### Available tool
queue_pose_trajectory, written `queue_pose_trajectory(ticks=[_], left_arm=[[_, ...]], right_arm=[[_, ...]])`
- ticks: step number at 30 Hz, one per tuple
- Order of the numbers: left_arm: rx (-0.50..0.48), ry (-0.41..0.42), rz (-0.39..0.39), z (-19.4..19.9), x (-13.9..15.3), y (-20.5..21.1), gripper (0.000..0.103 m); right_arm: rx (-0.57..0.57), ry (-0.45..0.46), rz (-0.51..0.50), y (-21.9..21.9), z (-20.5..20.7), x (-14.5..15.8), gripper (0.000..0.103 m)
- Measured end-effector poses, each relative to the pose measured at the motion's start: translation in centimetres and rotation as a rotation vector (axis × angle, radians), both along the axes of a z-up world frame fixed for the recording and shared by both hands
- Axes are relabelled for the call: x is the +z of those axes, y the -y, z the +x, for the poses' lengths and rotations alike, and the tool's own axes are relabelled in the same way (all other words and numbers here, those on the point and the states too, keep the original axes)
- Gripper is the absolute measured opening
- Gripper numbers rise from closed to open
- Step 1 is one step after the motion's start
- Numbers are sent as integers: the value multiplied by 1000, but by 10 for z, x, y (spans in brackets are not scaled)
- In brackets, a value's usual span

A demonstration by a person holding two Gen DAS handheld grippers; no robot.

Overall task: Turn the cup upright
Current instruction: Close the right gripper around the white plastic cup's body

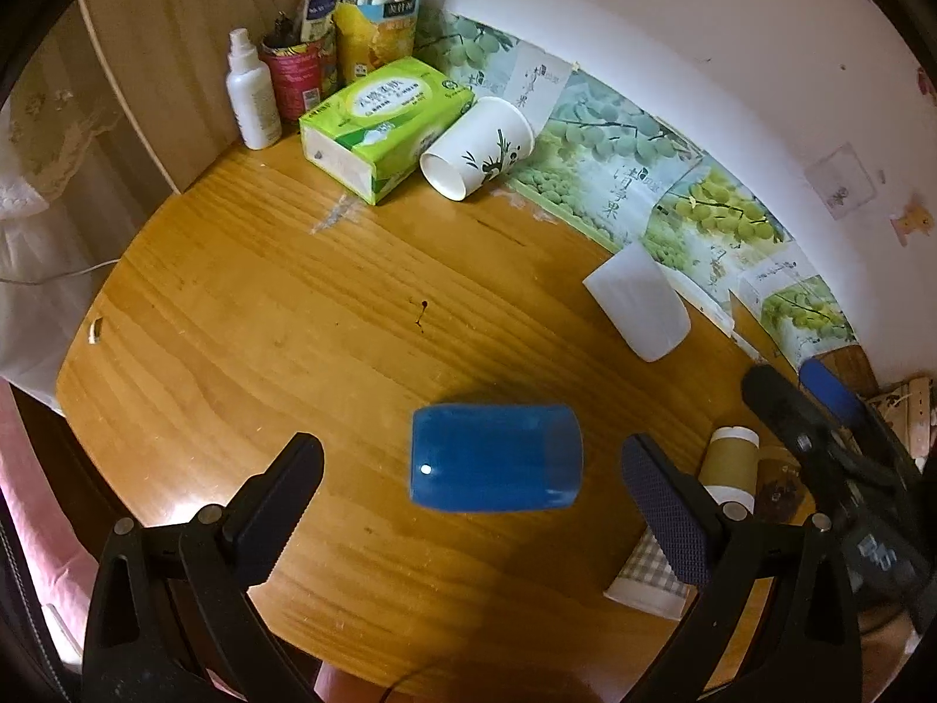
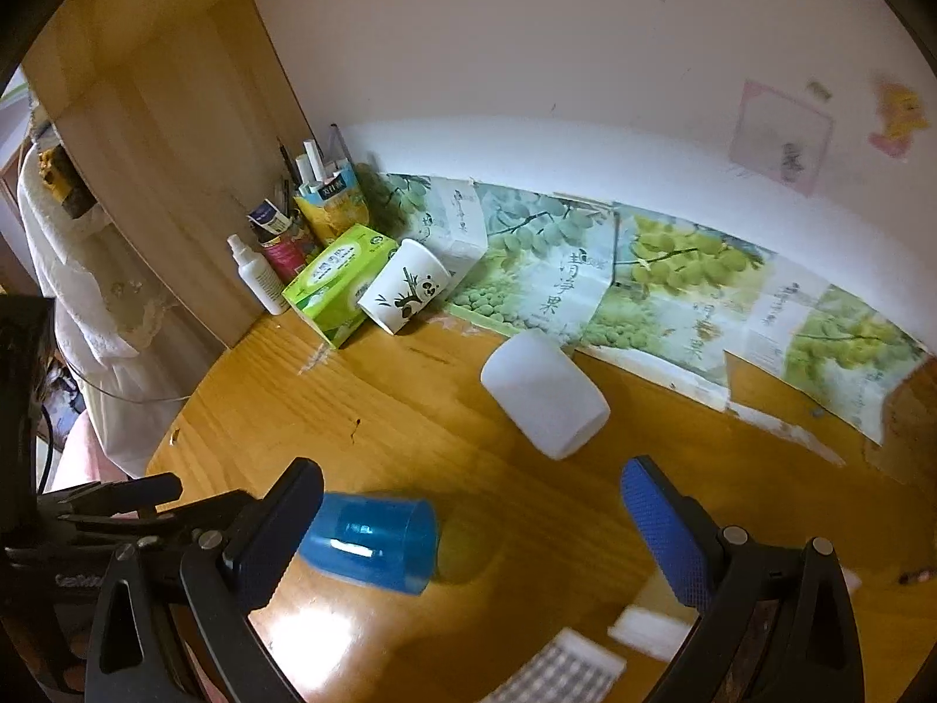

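A blue translucent cup (image 1: 495, 457) lies on its side on the wooden table (image 1: 293, 304), its mouth to the right. My left gripper (image 1: 471, 480) is open, with the cup between its fingertips and not touched. A white cup (image 1: 641, 307) lies on its side farther back right. A panda paper cup (image 1: 477, 146) lies against the tissue box. In the right wrist view my right gripper (image 2: 471, 504) is open and empty; the blue cup (image 2: 375, 542) lies by its left finger and the white cup (image 2: 544, 392) ahead. The right gripper's finger (image 1: 831, 392) shows at the left view's right edge.
A green tissue box (image 1: 383, 123), a white spray bottle (image 1: 252, 94) and pen holders (image 1: 298, 70) stand at the back left corner. Grape posters (image 1: 632, 158) line the wall. A brown roll (image 1: 729, 463) and a checked pad (image 1: 650, 580) lie at the near right.
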State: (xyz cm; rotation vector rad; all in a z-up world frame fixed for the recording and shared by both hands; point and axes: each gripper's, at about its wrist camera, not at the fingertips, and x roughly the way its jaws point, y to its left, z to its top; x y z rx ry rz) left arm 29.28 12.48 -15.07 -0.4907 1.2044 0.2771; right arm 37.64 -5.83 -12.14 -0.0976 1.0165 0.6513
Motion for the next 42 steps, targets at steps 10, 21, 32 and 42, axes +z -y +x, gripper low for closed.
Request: queue_pose_trajectory(ticks=[10,21,32,42], left_arm=[[-28,-45,-11,20,-18,10,101],[-38,-85,-12,15,-22,23,101],[-26,-110,-25,7,-25,21,101],[-35,-107,-30,6,-25,23,101]], right_arm=[[17,-25,-41,-27,56,-47,102],[52,-92,-152,-57,81,-92,102],[41,-98,-249,-64,97,-117,101],[33,-155,-257,-63,106,-133,76]])
